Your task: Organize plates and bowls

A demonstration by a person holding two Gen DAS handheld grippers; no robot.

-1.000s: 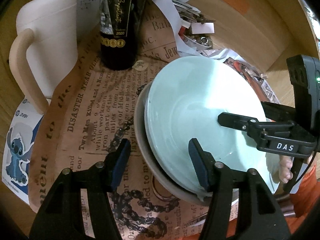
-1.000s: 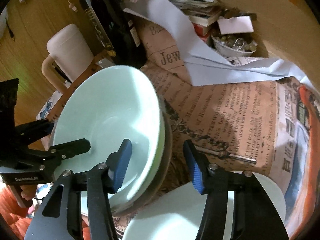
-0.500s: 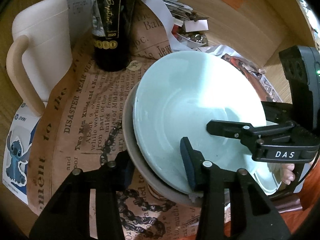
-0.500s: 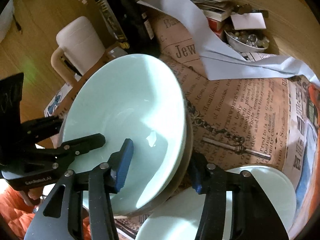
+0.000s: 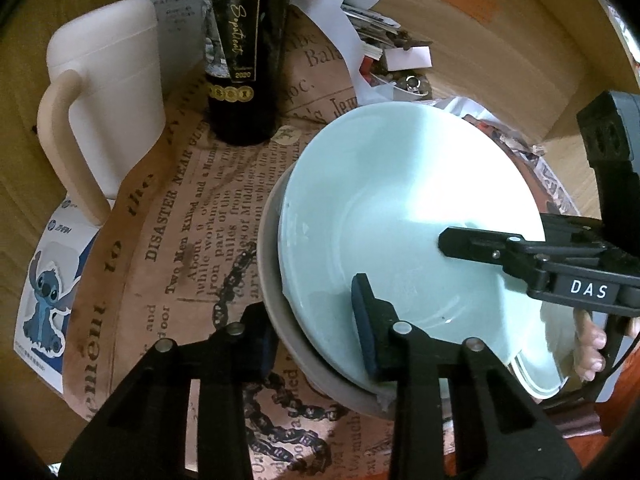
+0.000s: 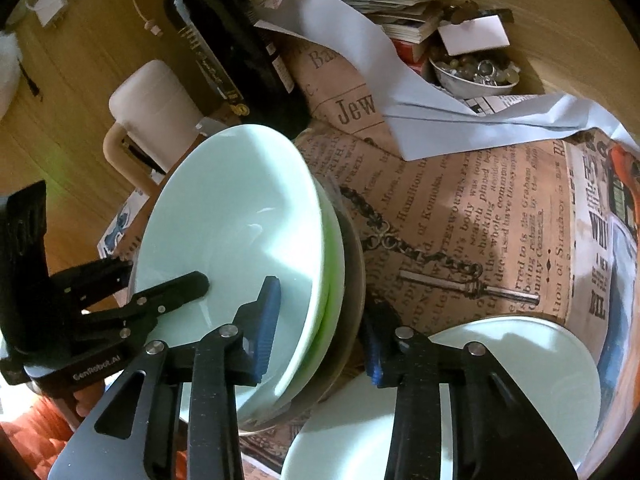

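Note:
A stack of bowls stands on the newspaper-print cloth: a pale mint bowl on top, a grey bowl beneath, with a green rim showing between them. My left gripper is open, its jaws straddling the near rim of the stack, one finger inside the mint bowl, one outside. My right gripper is open and straddles the opposite rim the same way. Its finger shows inside the bowl in the left wrist view. A pale mint plate lies below the right gripper.
A dark wine bottle and a white jug with a beige handle stand behind the stack. Papers, books and a small bowl of beads crowd the back. A wooden wall curves around the table.
Both grippers have moved in onto the bowl stack, so that each now has one finger inside the mint bowl and one outside the rim. The bowls have not visibly moved.

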